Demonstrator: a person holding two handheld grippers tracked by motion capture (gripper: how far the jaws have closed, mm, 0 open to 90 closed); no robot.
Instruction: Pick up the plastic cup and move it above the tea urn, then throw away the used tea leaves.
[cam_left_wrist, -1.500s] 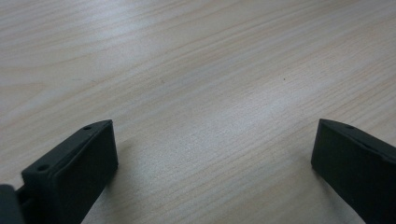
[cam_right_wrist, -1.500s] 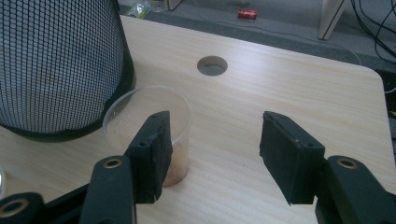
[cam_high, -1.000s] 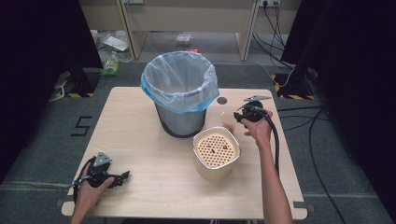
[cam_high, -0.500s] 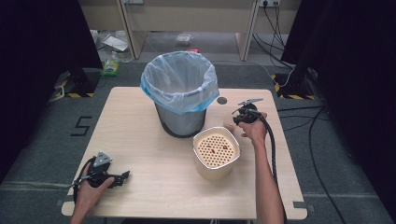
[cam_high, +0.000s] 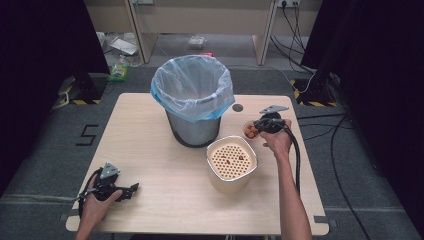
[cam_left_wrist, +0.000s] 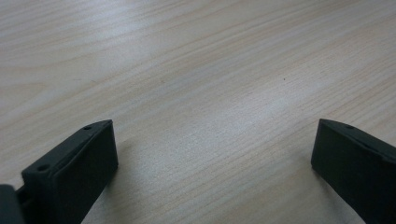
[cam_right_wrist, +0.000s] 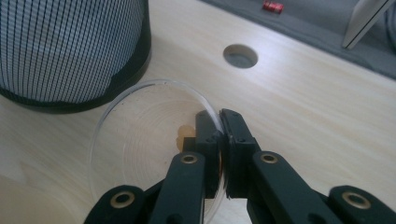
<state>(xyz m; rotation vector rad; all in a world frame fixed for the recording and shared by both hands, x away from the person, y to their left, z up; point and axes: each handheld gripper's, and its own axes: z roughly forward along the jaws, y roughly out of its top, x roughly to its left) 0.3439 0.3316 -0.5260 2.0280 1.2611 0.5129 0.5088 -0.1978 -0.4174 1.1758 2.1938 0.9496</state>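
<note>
The left gripper (cam_high: 131, 189) rests at the near left corner of the table (cam_high: 150, 150), jaws spread wide over bare wood with nothing between them. At table centre, toward the far edge, stands the bin (cam_high: 193, 102) lined with a blue bag. Just right of and nearer than the bin sits the perforated container (cam_high: 231, 161), with a few brown pieces on its holed top. Farther right, the clear dish (cam_right_wrist: 140, 140) sits on the table with brownish pieces inside. The right gripper (cam_right_wrist: 221, 122) has just been closing and is now clamped on the rim of the clear dish, one jaw inside, one outside. Step in hand: securing the dish. The next move probably calls for lifting it level, then tipping the contents out, without loosening the thin-rim grip
</note>
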